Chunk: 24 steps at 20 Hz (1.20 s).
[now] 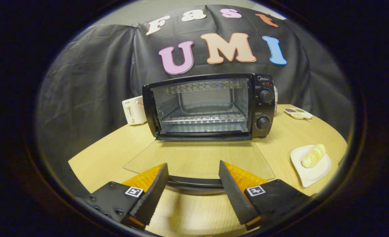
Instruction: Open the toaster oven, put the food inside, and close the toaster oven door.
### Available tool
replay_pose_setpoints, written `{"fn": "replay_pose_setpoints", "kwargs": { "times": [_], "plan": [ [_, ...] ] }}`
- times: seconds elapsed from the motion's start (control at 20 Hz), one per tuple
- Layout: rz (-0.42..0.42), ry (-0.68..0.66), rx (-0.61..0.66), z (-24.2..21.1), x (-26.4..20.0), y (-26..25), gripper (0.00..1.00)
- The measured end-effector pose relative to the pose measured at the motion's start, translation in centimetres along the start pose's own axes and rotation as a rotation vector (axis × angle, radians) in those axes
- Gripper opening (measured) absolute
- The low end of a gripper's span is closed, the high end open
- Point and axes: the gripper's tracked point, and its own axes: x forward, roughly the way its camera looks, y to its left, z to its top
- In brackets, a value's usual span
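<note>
A black toaster oven stands at the back of the wooden table with its glass door folded down flat toward me. The door's dark handle lies between my two fingers. My gripper is open, its fingers on either side of the handle without pressing on it. Inside the oven a wire rack shows, with nothing on it. The food, a pale ridged bread piece, rests on a white plate to the right of the door, beyond my right finger.
A white toaster sits left of the oven. A small white dish with dark and green bits lies behind the oven's right side. The table's edge curves close by on the left, and black cloth hangs behind.
</note>
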Motion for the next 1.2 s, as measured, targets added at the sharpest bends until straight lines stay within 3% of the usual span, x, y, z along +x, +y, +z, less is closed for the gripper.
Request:
{"fn": "replay_pose_setpoints", "kwargs": {
  "times": [0.25,0.4,0.55,0.85,1.2],
  "plan": [
    [0.014,-0.023,0.008,0.7,-0.1,0.1,0.98],
    [0.038,-0.072,0.029,2.7,-0.8,-0.1,0.98],
    [0.011,-0.151,0.014,5.7,-1.9,-1.9,0.98],
    [-0.190,-0.300,-0.054,11.7,-4.7,-10.4,0.97],
    [-0.355,-0.275,0.036,12.2,-6.9,-20.3,0.97]
  ]
}}
